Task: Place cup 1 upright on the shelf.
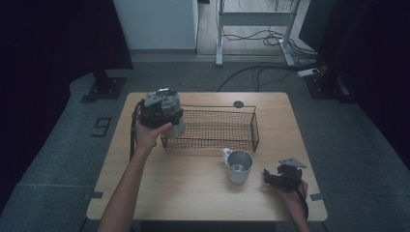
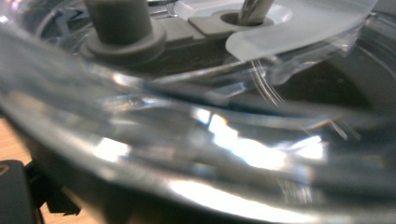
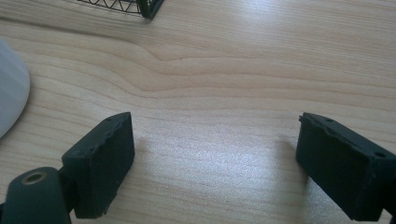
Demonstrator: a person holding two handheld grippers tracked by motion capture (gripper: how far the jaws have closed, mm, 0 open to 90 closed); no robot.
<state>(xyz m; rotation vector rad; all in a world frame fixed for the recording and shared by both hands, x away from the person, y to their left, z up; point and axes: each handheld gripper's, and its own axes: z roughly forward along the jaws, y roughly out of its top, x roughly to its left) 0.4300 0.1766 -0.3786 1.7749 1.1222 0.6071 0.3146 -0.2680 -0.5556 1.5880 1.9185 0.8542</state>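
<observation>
My left gripper (image 1: 168, 120) is raised over the left end of the wire basket (image 1: 255, 126), shut on a clear, glassy container (image 1: 178, 126). In the left gripper view that container (image 2: 210, 140) sits right against the lens, blurred, with grey fittings and a white lid piece inside it. One black finger (image 2: 14, 196) shows at the bottom left. My right gripper (image 1: 269, 177) rests low at the table's front right, pointing toward a white metal mug (image 1: 239, 166). Its jaws (image 3: 215, 154) stand open over bare wood with nothing between them.
The black wire basket (image 3: 140, 7) lies across the middle of the wooden table (image 1: 193, 193). The mug's rounded side (image 3: 9, 98) shows at the left of the right gripper view. A small dark disc (image 1: 238, 104) sits near the far edge. Cables and a desk frame lie beyond.
</observation>
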